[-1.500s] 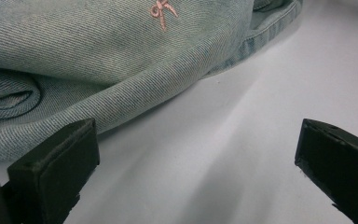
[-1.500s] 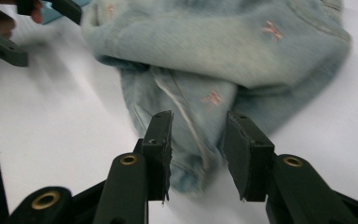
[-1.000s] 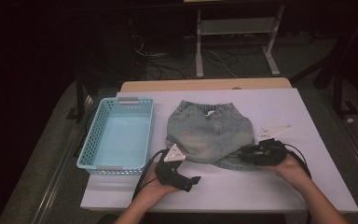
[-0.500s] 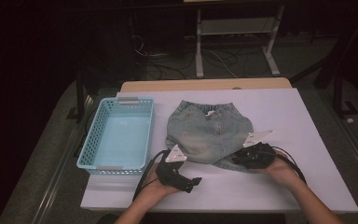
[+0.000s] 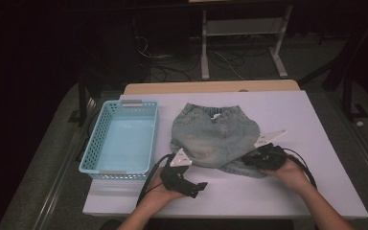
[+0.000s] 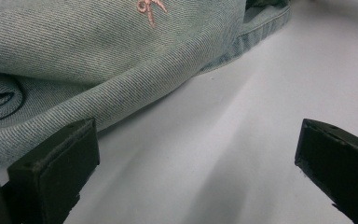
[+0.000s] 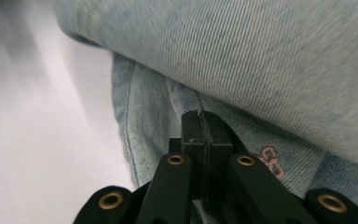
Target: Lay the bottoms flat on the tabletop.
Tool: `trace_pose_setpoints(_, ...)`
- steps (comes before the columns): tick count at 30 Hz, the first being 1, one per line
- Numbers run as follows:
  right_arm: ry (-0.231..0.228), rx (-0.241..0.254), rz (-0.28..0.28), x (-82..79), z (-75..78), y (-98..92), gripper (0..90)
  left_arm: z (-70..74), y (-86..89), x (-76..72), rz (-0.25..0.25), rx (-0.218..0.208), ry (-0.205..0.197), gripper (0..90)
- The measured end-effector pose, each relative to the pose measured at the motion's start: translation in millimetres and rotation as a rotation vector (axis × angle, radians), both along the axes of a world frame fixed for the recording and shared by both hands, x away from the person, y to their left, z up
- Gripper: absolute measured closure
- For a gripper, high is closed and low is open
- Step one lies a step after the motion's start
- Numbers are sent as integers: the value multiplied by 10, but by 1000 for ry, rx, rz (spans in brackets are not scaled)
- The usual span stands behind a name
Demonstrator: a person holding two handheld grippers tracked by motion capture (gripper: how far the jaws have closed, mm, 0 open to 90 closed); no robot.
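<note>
High view: denim shorts [image 5: 214, 138] lying flat on white worktop [image 5: 316, 143], just right of blue basket [image 5: 120, 139], which is sitting empty. Right gripper [image 5: 249, 160] at lower right hem; jaws having just been closing, now pinching fold of denim in right gripper view. Left gripper [image 5: 202, 186] resting near lower left hem, jaws standing wide, gripping nothing, one jaw just beside fabric. Judging progress: early; one corner gripped, folding and basket placement remaining.

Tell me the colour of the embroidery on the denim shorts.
Pink, on the light blue denim shorts; clearest in the left gripper view.
</note>
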State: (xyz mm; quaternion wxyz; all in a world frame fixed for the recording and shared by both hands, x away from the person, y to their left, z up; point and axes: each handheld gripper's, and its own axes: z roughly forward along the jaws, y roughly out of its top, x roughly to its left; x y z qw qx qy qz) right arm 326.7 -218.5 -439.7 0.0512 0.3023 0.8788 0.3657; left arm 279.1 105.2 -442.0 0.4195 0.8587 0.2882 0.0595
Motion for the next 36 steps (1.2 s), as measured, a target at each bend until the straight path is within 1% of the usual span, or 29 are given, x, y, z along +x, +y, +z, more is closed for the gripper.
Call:
trace_pose_setpoints(5,6,65,-5,-27,88,-77,889,2,3,-3,-2,3,-1,0)
trace_pose_setpoints(12,-2,112,-10,-113,191,-177,891,3,2,-4,-3,2,-1,0)
trace_pose_setpoints(14,6,132,-8,-131,208,-206,891,4,3,-3,-3,2,0,0)
trace_pose_setpoints(18,10,152,-12,-207,223,-270,892,4,7,-3,-1,-2,2,0)
trace_pose_setpoints(24,20,155,-15,-359,227,-377,892,2,11,-5,0,-4,5,0)
trace_pose_setpoints(29,25,146,-2,-472,229,-387,891,1,11,-4,-4,-2,7,0)
trace_pose_setpoints(36,36,129,16,-677,196,-398,892,0,12,-4,-3,-2,7,0)
